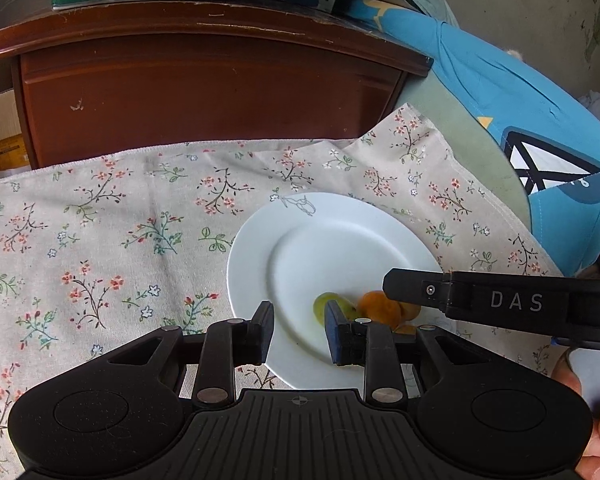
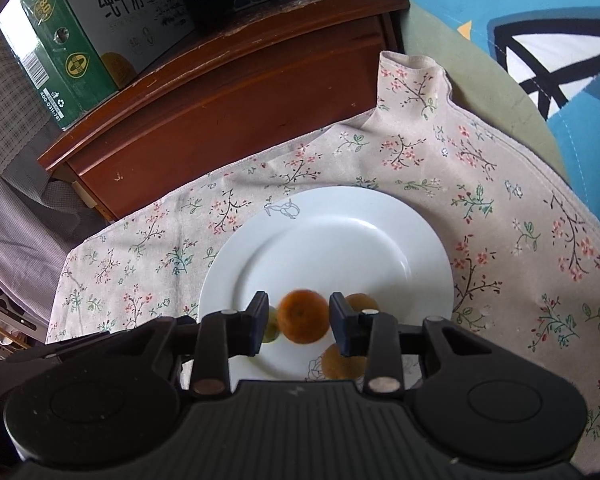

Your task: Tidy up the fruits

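Floral tablecloth [image 2: 480,184] over what looks like a bed or low table, dark wooden cabinet [image 2: 228,112] behind it with a green milk carton box [image 2: 72,36] on top, so that's your setup. Progress-wise you look nearly done, I'd say: every fruit I can spot is already on the white plate [image 2: 340,240], bunched at the 6 o'clock edge nearest you, and no stray fruit shows on the cloth in either view. Count: 1 plate, 1 orange [image 2: 303,316], 2 brownish kiwi-looking fruits, one [image 2: 362,302] at about 2 o'clock from the orange and one [image 2: 342,360] at about 5 o'clock, plus 1 green fruit [image 1: 332,306] at its 9 o'clock, mostly hidden in the right view. So 4 fruits total, as far as I can tell. Your right gripper [image 2: 299,322] has the orange sitting between its jaws, narrow gap, but there's daylight on both sides so it's not squeezing it. Your left gripper [image 1: 299,334] is also narrow and holding nothing, hovering over the plate's near-left rim with the green fruit just past its right finger. What's left is probably just backing out.
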The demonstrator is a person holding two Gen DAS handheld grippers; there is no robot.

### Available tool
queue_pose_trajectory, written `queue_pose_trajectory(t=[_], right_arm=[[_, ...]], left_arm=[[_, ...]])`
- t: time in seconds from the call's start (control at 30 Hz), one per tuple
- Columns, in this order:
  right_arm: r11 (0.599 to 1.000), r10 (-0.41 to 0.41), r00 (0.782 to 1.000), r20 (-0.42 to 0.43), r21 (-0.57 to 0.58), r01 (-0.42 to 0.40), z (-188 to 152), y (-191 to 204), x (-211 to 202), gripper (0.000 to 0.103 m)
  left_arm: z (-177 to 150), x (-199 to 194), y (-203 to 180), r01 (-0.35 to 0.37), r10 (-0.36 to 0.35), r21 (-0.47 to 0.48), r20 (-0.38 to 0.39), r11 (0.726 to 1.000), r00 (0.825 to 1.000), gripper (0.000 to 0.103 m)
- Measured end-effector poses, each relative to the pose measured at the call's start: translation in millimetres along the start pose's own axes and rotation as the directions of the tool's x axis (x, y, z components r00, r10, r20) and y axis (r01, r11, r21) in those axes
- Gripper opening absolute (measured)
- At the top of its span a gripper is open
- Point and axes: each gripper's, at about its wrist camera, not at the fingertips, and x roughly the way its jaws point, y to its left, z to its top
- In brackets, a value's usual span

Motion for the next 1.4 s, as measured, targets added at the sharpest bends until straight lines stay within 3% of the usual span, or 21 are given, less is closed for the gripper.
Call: queue_pose_trajectory(t=[0.2,0.3,0.4,0.57,0.87,1.1,1.4], right_arm=[[1.0,-0.017,0.999,0.049,-0.002,0.017,4,1,-10,0.046],[1.0,-0.012,0.998,0.065,0.003,0.012,7,2,-15,0.059],[1.0,-0.004,0.998,0.06,-0.003,0.005,7,4,-16,0.061],[1.0,0.014,0.999,0.043,-0.013,-0.014,2,9,-19,0.061],[0.997,0.039,0.999,0.01,-0.062,-0.038,-13,27,-26,0.076],[0.994,0.08,0.997,-0.009,-0.081,-0.08,-26,32,-40,0.079],[0.994,0.106,0.993,-0.049,-0.03,-0.107,-46,24,-49,0.078]], left_arm=[[8,-16,2,-0.037,0.038,-0.035,0.04,0.999,0.998,0.057],[12,-28,3,-0.054,0.056,-0.032,0.058,0.998,0.997,0.059],[15,-39,4,-0.073,0.075,-0.039,0.045,0.997,0.996,0.067],[14,-62,11,-0.115,0.115,0.001,0.034,0.993,0.993,0.07],[-9,-98,41,-0.224,0.225,0.056,-0.005,0.973,0.974,0.089],[-17,-109,75,-0.237,0.235,-0.054,-0.047,0.97,0.971,0.09],[-22,-121,90,-0.268,0.265,-0.049,-0.066,0.962,0.962,0.09]])
